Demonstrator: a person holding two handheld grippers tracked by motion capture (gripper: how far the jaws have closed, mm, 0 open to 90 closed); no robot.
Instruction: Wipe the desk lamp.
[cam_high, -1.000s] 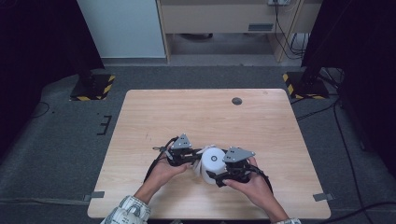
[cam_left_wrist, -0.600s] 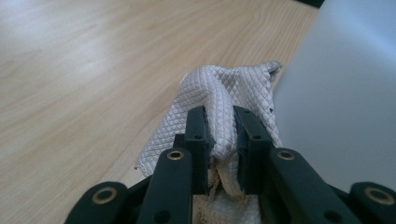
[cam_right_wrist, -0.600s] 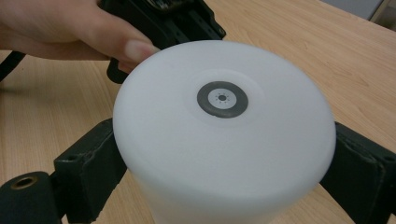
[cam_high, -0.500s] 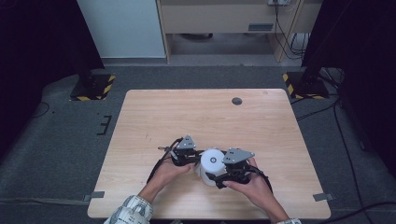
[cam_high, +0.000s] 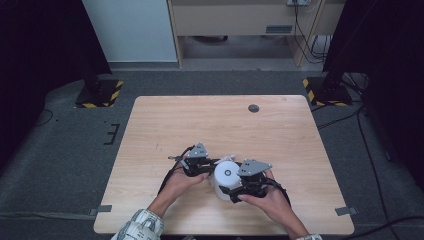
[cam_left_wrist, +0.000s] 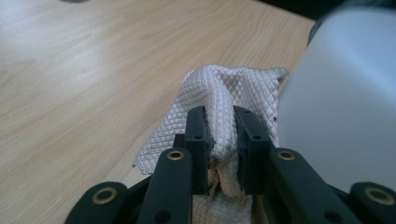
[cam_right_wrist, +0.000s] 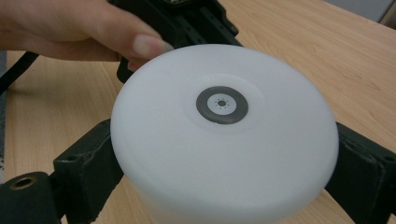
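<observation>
A white cloth (cam_left_wrist: 219, 100) with a bumpy diamond pattern is bunched up and pinched tight between the two black jaws of the left gripper (cam_left_wrist: 218, 135). The cloth looks soft and folds over itself. It lies on the table (cam_high: 215, 125) right beside a white round thing (cam_right_wrist: 224, 135), and it touches its side.

The white round thing is smooth and a little cloudy, shaped like a short fat can. Its flat top has a small grey ring in the middle. The right gripper (cam_high: 235, 189) holds it with one black jaw on each side, pressed against the curved wall.

The table is pale wood with fine lines in it, and its top is flat and smooth. Both hands sit close together near the front edge of the table. The left gripper (cam_high: 199, 161) is just left of the white round thing (cam_high: 226, 175). A small dark round spot (cam_high: 253, 108) sits far back on the table. There is lots of bare wood behind and to both sides.
</observation>
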